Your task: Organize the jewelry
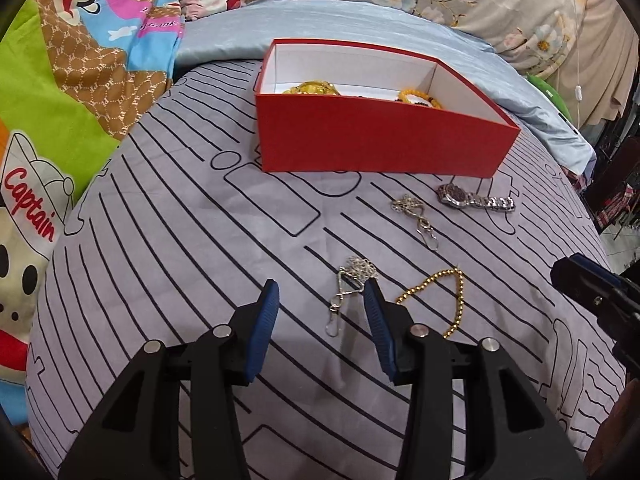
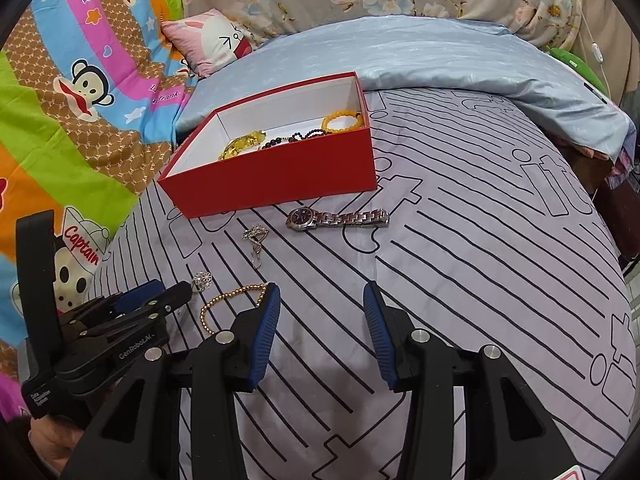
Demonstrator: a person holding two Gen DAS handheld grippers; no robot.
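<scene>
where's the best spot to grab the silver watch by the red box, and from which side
Probably the metal band, pinched across its narrow width from straight above. The silver watch lies flat and stretched out on the striped sheet, just in front of the red box; its round case is wider and flatter, so fingers could slip off.

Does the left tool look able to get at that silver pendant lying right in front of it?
Probably yes. The left tool is open, and the silver pendant lies loose on the striped cover just past its tips. The gold bead chain lies beside it, not over it.

Striped bedsheet (image 1: 200,216) under red box (image 1: 376,140), watch (image 1: 474,198), chains (image 1: 412,210)
</scene>
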